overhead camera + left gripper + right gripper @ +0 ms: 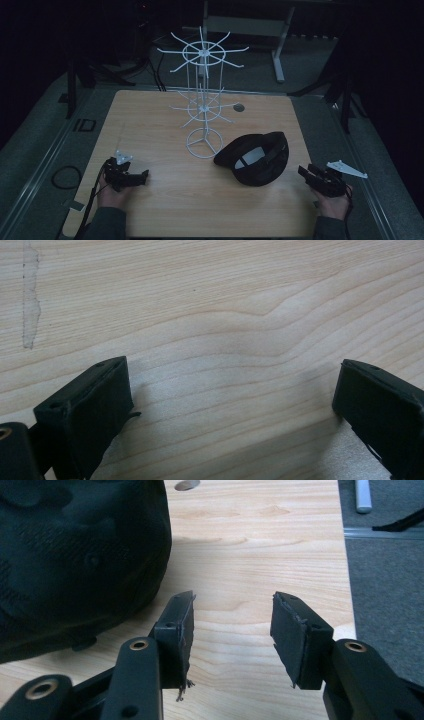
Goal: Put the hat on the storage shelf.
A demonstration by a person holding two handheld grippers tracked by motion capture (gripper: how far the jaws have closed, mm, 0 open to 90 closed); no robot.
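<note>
Cap upside down on the table, both grippers empty and waiting.

The black cap (256, 158) lay crown-down at about four o'clock from the white wire rack (202, 100), just beside its ring base, likely so a hook was close. My right gripper (306, 175) sat at the cap's three o'clock, jaws apart on nothing, pointing at it. My left gripper (141, 177) rested well apart at nine o'clock, jaws wide over bare table (150, 120).
</note>
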